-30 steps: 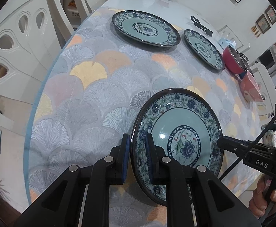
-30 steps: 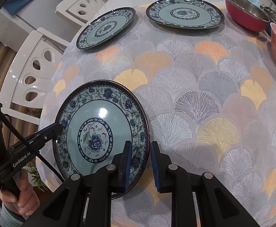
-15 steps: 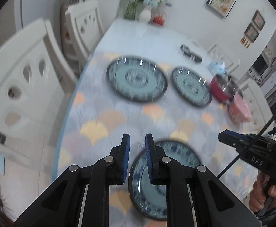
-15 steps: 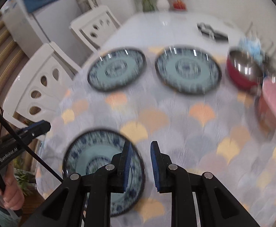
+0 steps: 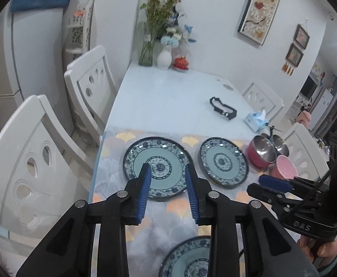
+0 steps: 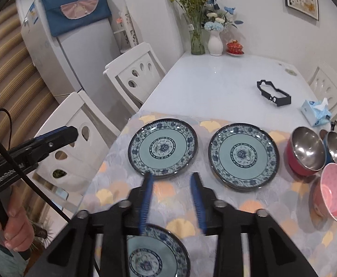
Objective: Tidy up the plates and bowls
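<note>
Both the left hand-held gripper [image 5: 167, 192] and right hand-held gripper [image 6: 172, 202] have lifted off the near plate [image 6: 154, 254], now spread wide and empty.

Domestic dining room; white desk [image 6: 214, 87] with carved white chairs [image 6: 136, 73] alongside; fridge [image 6: 64, 53] under a blue cover in the corner; vases of flowers [image 6: 214, 27] at the wall end; framed pictures [image 5: 259, 11] hung above; patterned plates [image 6: 162, 147] and bowls [image 6: 305, 147] on a fan-print cloth [image 6: 249, 203].
</note>
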{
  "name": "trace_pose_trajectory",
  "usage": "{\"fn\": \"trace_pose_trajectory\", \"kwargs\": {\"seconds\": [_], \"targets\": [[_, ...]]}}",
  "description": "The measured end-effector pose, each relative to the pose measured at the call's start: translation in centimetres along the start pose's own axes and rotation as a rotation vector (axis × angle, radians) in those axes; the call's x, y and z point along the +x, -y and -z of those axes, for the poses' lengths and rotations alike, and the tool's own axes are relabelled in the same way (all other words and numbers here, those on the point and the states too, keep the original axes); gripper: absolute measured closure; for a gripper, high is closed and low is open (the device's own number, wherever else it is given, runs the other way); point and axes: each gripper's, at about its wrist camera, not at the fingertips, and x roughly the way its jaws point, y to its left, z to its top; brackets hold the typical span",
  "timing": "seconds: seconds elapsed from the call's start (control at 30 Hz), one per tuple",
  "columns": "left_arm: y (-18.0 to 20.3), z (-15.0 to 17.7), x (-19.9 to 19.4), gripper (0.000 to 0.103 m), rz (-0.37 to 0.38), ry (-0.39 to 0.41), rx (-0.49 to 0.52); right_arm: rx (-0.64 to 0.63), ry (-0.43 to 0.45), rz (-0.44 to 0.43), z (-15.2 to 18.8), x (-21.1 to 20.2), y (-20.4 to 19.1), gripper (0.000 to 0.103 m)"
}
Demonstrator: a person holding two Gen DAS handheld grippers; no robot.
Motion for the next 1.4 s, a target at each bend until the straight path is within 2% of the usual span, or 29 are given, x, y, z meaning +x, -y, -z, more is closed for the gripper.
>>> {"fn": "trace_pose_trajectory", "kwargs": {"seconds": [0.03, 0.13, 0.37, 0.67, 0.93, 1.17, 1.3, 1.37, 1.4], "targets": [[-0.4, -0.3, 0.9, 0.062, -0.001, -0.022, -0.011, 0.009, -0.003, -0.004, -0.1, 0.3, 0.2, 0.053], [-1.7, -0.5, 3.2, 0.044, 0.011, -0.056, -0.056, 0.049, -0.031, -0.02, -0.8, 2.2, 1.0, 0.048], [-4.7, -1.2, 9.8, 0.043, 0.03, -0.183, -0.128, 0.127, -0.129, -0.046, -2.0, 7.8, 2.7, 0.048], [-7.2, -1.9, 16.0, 0.045, 0.015, -0.261, -0.151, 0.172, -0.203, -0.044, -2.6, 13.6, 3.8, 0.049], [-8.6, -1.8, 19.4, 0.049, 0.019, -0.302, -0.158, 0.227, -0.273, -0.042, -2.1, 17.3, 5.3, 0.057], [-9.4, -1.6, 21.0, 0.052, 0.035, -0.315, -0.178, 0.216, -0.29, -0.051, -2.0, 18.9, 5.4, 0.065], [-9.6, -1.6, 21.4, 0.058, 0.04, -0.308, -0.171, 0.222, -0.295, -0.056, -2.0, 19.5, 5.6, 0.073], [-9.6, -1.6, 21.6, 0.064, 0.047, -0.307, -0.17, 0.217, -0.291, -0.055, -2.1, 19.8, 5.6, 0.076], [-9.6, -1.6, 21.7, 0.071, 0.049, -0.307, -0.168, 0.215, -0.289, -0.054, -2.2, 20.0, 5.5, 0.078]]}}
